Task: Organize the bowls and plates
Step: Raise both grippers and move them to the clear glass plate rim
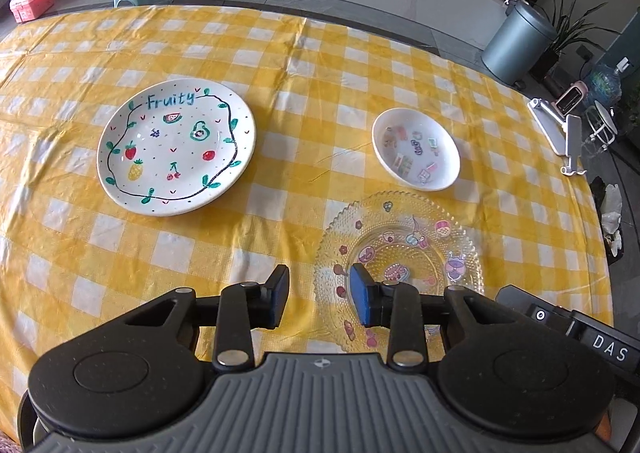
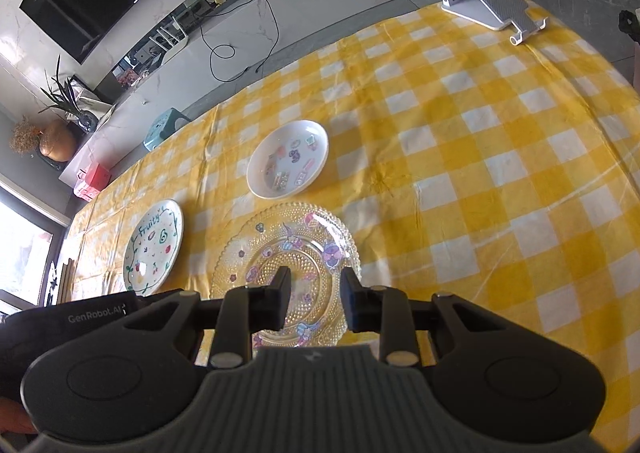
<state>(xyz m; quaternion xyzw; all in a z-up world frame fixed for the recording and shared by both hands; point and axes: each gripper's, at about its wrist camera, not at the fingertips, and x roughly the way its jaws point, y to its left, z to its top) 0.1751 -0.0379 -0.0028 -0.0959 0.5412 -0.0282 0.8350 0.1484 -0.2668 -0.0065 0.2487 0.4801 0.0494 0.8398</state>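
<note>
On the yellow-and-white checked tablecloth (image 1: 280,65) lay three round dishes, all flat and face up. In the left wrist view, taking the picture's centre as the dial, the white "Fruity" plate (image 1: 176,147) sat at ten o'clock, its lettering reading upright with the word at the plate's own twelve o'clock, so its painted design pointed away from the camera. The small white bowl (image 1: 416,149) with stickers inside lay at two o'clock, well apart from that plate. The clear beaded glass plate (image 1: 400,253) sat at four to five o'clock, its far rim just beside the bowl; being round, none of the three had a long axis to speak of. The left gripper (image 1: 320,301) hung above the near left edge of the glass plate, jaws partly open with nothing between them. In the right wrist view the right gripper (image 2: 316,301) hovered over the middle of the glass plate (image 2: 288,253), jaws also partly apart and empty. A white phone stand (image 2: 496,9) stood at one o'clock near the table's far edge.
</note>
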